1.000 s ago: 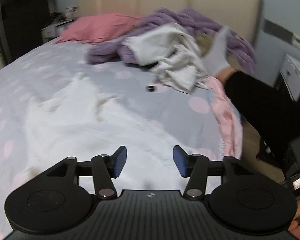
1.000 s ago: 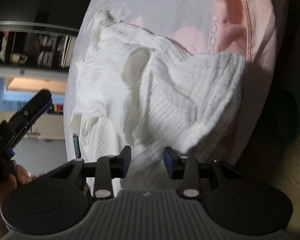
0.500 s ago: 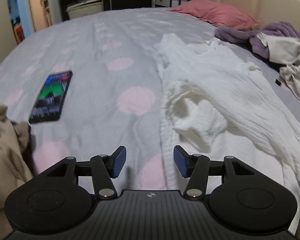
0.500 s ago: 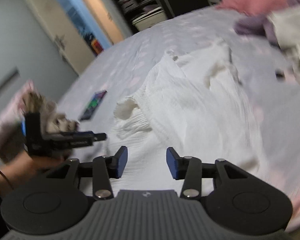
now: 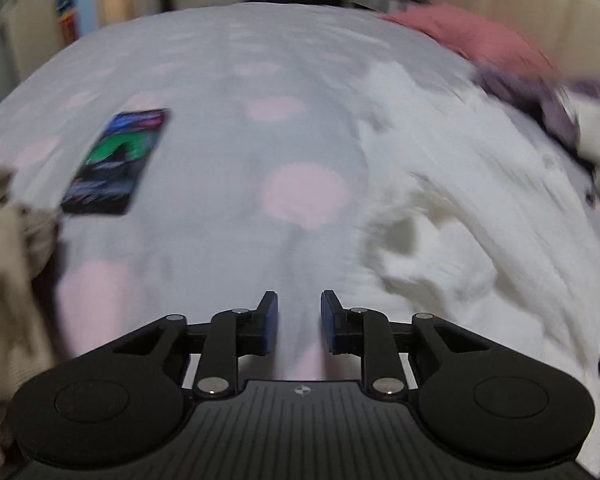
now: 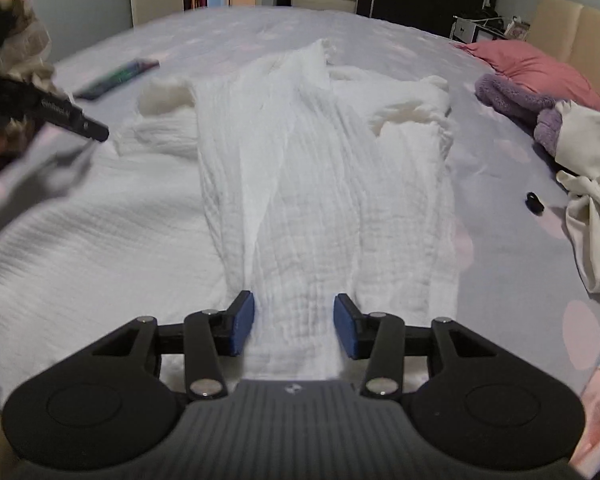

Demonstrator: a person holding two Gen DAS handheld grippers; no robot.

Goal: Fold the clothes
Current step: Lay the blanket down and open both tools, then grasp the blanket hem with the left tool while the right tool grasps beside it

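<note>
White garment (image 6: 320, 184) | right gripper (image 6: 294, 328) open astride it | left gripper (image 5: 299, 324) part-open, empty, blurred; phone (image 5: 116, 162)

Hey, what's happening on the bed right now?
A person with a gripper in each hand is starting to fold a white garment spread on the dotted bedsheet. The right gripper is open with a fold of it between its fingers; the left gripper is open over bare sheet. A phone lies nearby.
</note>
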